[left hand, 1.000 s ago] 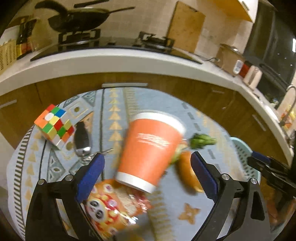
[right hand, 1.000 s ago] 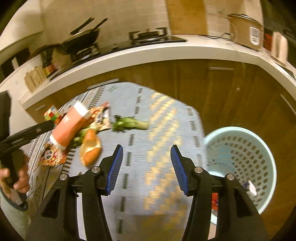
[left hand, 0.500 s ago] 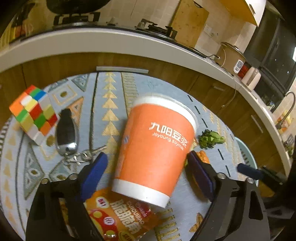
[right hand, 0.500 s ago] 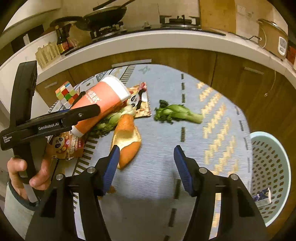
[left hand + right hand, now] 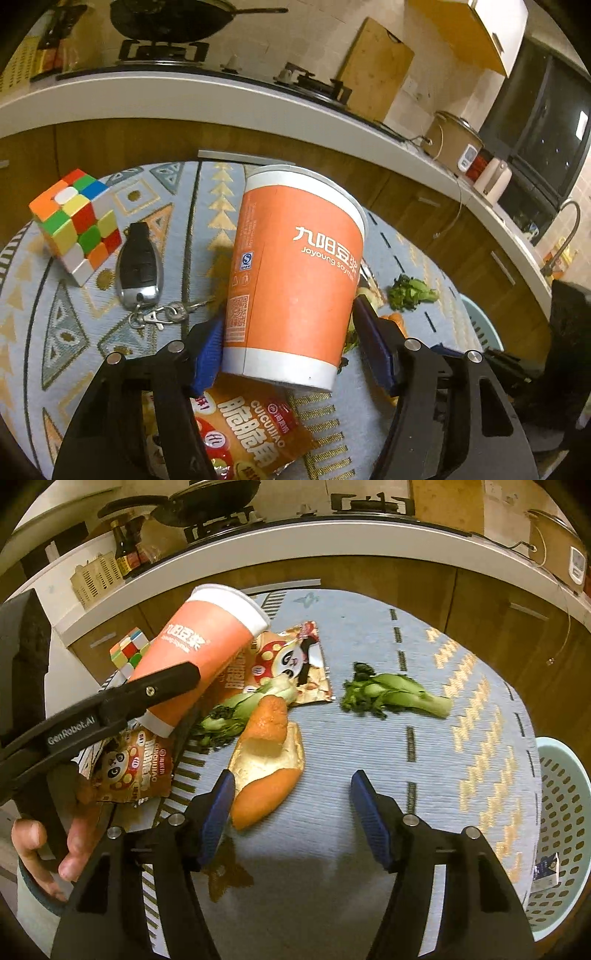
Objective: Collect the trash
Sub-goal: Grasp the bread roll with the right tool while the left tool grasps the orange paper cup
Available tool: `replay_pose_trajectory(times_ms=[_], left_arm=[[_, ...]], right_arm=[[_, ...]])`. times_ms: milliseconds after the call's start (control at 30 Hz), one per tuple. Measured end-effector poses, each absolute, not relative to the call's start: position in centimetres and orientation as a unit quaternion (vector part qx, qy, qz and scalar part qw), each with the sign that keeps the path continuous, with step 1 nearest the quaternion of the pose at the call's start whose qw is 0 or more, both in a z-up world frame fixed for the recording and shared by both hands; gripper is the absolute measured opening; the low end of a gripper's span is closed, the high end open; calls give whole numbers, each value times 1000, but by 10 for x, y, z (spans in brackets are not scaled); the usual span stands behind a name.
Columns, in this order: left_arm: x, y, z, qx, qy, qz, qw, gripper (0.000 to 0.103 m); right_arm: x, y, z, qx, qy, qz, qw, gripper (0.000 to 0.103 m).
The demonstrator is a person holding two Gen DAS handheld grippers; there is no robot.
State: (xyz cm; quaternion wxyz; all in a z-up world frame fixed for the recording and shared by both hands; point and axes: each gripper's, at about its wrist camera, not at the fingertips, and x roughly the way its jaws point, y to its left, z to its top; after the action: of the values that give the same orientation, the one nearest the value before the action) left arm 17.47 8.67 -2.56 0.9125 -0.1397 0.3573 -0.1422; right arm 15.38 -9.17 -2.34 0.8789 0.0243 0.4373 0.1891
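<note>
On a patterned blue rug (image 5: pixel 424 686) spread below a curved kitchen counter, the left claw (image 5: pixel 291 345) straddles the base of an orange Joyoung soymilk paper cup (image 5: pixel 295 280) — its blue pads (image 5: pixel 208 350) closing in, the left pad at the cup's wall, the right still a sliver clear. The cup lies tipped over a panda-print snack wrapper (image 5: pixel 243 428), rim pointing toward the rug's far edge.

The right claw (image 5: pixel 291 812) hangs over the rug's near edge, jaws opening with nothing between them; its left pad sits just beside a piece of orange peel (image 5: pixel 266 760). Beyond the peel lie a bok choy stalk (image 5: pixel 243 709) and, farther right, another bok choy (image 5: pixel 399 698). A pale green waste basket (image 5: pixel 565 812) stands off the rug's right edge.

Near the left edge rest a car key fob (image 5: pixel 138 269) and a Rubik's cube (image 5: pixel 75 225) — both apart from the trash.
</note>
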Motion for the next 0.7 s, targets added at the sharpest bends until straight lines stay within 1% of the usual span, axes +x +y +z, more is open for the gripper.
replay_pose_trajectory(times_ms=[133, 267, 367, 433, 467, 500, 533, 567, 600, 700], left_arm=[[173, 101, -23, -168, 346, -136, 913, 63], [170, 107, -22, -170, 341, -123, 916, 63], [167, 98, -19, -139, 337, -103, 926, 63], [164, 90, -16, -117, 332, -99, 931, 63], [164, 87, -15, -110, 330, -99, 932, 63], [163, 85, -15, -106, 329, -100, 933, 63], [162, 84, -13, -105, 327, -103, 933, 63], [162, 83, -13, -105, 326, -105, 934, 63], [161, 83, -12, -106, 325, -105, 934, 63], [158, 83, -8, -106, 319, -106, 936, 63]], right_arm=[[151, -86, -22, 24, 432, 204, 878, 68], [153, -73, -26, 10, 436, 201, 877, 69], [159, -68, -31, 5, 443, 184, 878, 68], [159, -63, -30, -3, 440, 185, 879, 56], [159, -61, -31, -11, 439, 181, 880, 45], [157, -58, -31, -23, 436, 172, 883, 36], [156, -57, -31, -29, 433, 169, 885, 33], [154, -57, -30, -31, 429, 166, 887, 27], [151, -57, -27, -34, 423, 164, 891, 23], [142, -63, -19, -31, 408, 157, 899, 18]])
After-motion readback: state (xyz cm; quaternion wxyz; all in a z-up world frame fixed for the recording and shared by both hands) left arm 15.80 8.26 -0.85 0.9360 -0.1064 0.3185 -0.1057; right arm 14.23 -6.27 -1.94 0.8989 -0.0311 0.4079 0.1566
